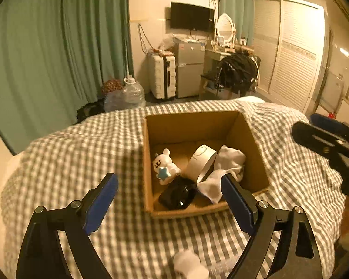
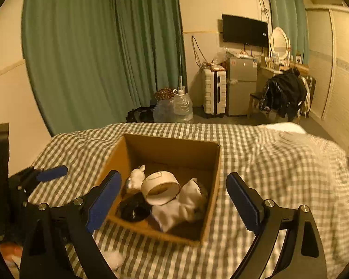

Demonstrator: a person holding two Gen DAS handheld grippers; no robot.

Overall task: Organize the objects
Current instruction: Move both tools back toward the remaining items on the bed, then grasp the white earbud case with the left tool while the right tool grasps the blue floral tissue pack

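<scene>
Clearly the move ahead turns on the white sock [image 1: 190, 264] lying loose on the bed [image 1: 81, 153], outside the box [image 1: 149, 162]. It sits low in the left wrist view, below and between the fingers of the left hand-held gripper [image 1: 169, 195], so it is nearer that gripper than the box is, on the person's side. In the right wrist view a white soft lump [image 2: 115, 259] shows at the lower left, probably the same sock; the left gripper looks the closer one to take it. Its long axis I cannot tell, since the frame edge cuts it off.

Both grippers stand wide apart and hold nothing; the right hand-held gripper [image 2: 174, 197] hovers facing the box from the near side.

The box is plain brown cardboard, square and open-topped, resting on a soft grey-and-white checked cover (creased, so it may give under a push). Inside lie a glossy white figurine [image 1: 165, 165] with a blue star, a white tape roll [image 1: 201, 162] tilted on edge, a shiny black rounded thing [image 1: 178, 194], and a limp white sock [image 1: 223, 172] draped against the right wall.
</scene>
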